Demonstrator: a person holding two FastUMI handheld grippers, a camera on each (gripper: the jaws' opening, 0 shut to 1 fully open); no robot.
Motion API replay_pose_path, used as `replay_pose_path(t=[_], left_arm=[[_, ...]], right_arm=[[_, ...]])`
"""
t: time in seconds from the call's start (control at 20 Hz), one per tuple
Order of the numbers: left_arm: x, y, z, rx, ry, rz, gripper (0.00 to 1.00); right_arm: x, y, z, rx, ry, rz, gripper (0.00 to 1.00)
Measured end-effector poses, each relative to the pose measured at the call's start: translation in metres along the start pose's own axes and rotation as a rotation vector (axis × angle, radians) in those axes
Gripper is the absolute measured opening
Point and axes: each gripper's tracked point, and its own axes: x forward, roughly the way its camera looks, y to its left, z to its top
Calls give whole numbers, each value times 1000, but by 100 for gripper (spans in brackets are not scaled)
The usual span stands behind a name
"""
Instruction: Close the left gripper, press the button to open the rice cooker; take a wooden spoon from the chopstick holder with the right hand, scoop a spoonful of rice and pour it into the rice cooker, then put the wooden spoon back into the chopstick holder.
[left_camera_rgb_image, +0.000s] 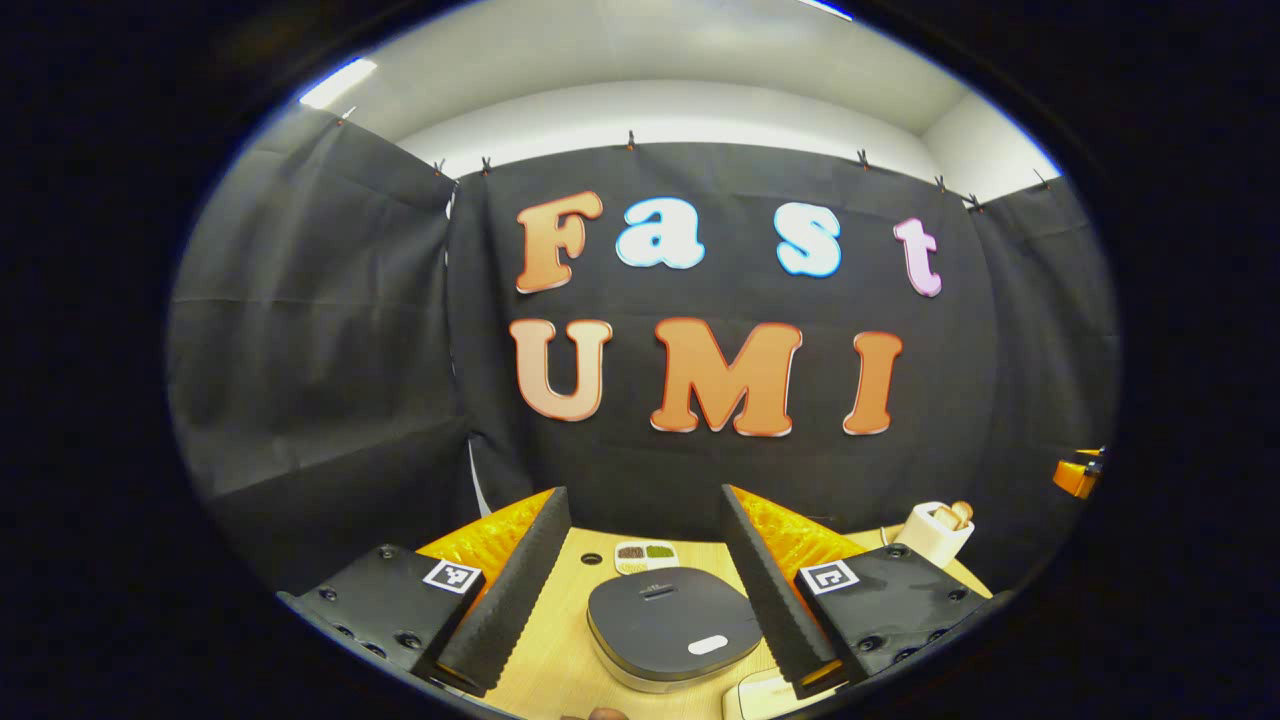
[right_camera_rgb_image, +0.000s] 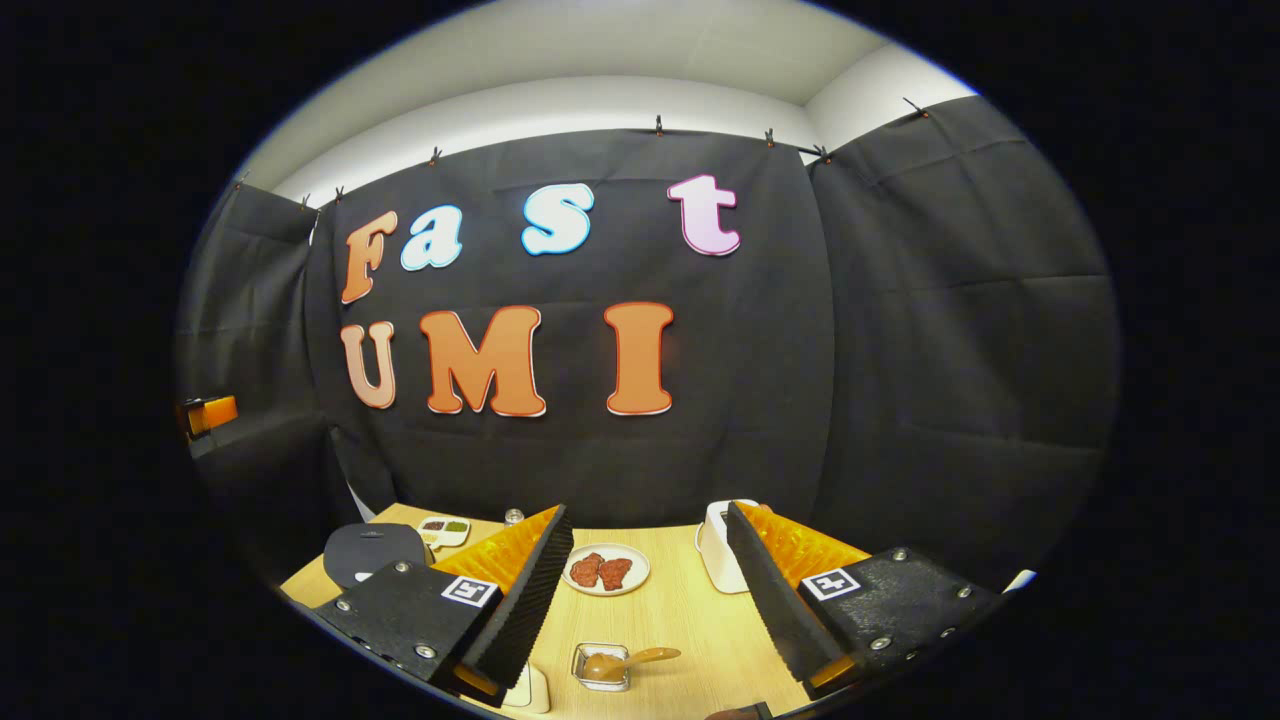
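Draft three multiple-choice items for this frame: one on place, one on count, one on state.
1. Where is the dark grey rounded rice cooker in the left gripper view?
A. Between the left claw's fingers
B. Outside them
C. On the wall

2. How many reddish pieces lie on the round white plate?
A. One
B. Two
C. Four

3. The rice cooker lid is:
A. Shut
B. Raised
C. Removed

Key: 1 A, it sits on the wooden table framed by both fingers; 2 B, two pieces lie side by side; 3 A, the lid lies flat.
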Motion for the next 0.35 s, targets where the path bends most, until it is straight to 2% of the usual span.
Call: replay_pose_path(t=[0.2,0.25,0.3,0.35], left_arm=[[-21,18,4,32,-34,55,100],[-21,19,2,42,-33,61,100],[-21,18,1,40,-30,60,100],[-23,17,0,32,-25,55,100]], right_arm=[[-9,-5,19,-6,-72,-10,95],[-9,-6,17,-13,-74,-9,100],[-9,-6,17,-19,-74,-12,100],[-8,-7,16,-26,-76,-14,95]])
